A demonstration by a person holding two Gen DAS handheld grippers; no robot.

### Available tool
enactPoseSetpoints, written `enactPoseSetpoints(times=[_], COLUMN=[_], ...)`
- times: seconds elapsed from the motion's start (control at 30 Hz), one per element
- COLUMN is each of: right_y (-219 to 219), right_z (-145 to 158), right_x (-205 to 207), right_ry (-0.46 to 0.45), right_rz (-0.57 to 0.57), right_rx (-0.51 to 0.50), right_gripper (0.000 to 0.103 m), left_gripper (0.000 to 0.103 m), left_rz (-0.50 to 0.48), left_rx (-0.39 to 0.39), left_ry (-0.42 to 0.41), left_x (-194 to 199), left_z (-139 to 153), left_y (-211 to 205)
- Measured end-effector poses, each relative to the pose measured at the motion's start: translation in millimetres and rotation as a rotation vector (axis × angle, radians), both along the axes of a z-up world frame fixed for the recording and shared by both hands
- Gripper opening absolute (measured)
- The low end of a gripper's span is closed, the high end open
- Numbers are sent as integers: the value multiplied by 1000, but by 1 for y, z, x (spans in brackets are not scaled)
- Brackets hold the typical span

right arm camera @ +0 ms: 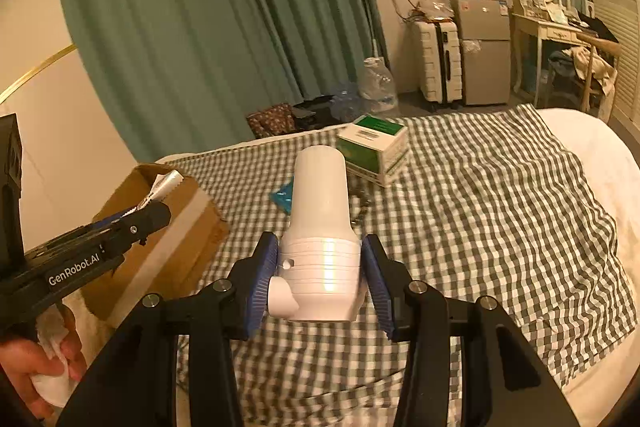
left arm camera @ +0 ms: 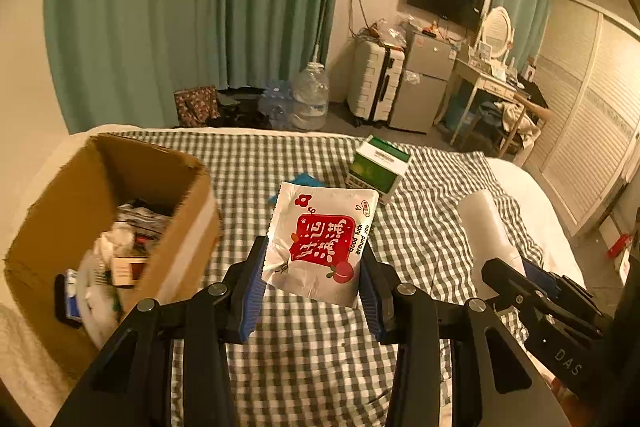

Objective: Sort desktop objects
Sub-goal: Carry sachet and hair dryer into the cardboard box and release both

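My left gripper (left arm camera: 314,281) is shut on a white snack packet with a red label (left arm camera: 320,241) and holds it above the checked bedspread, just right of the open cardboard box (left arm camera: 176,167). My right gripper (right arm camera: 320,277) is shut on a white plastic bottle (right arm camera: 320,227) and holds it above the bed. The bottle also shows at the right in the left wrist view (left arm camera: 486,227). The left gripper with the packet's edge shows at the left in the right wrist view (right arm camera: 132,223), over the box (right arm camera: 188,227).
A green and white carton (left arm camera: 378,169) (right arm camera: 376,147) lies on the far part of the checked bedspread (right arm camera: 500,207), with a blue item (right arm camera: 282,197) beside it. The box holds several items. Beyond the bed are green curtains, a suitcase, a small fridge and a desk.
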State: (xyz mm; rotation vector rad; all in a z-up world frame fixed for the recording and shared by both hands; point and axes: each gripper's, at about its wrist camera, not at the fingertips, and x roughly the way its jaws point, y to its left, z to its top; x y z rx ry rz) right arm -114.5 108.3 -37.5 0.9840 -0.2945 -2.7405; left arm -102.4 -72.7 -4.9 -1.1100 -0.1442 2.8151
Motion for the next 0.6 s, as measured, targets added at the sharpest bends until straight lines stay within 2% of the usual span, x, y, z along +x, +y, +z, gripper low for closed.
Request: enactPoseSetpoints(times=[0.27, 0.6], right_y=[-44, -132], right_z=[28, 33], right_x=[4, -16], right_ry=[51, 44], right_rz=[71, 227], right_rx=[27, 1], right_gripper=[44, 44], left_gripper=[42, 42], left_rz=[63, 174], left_rx=[11, 12], left_ry=[28, 30], left_x=[6, 5], left_z=[20, 22], left_y=[-49, -131])
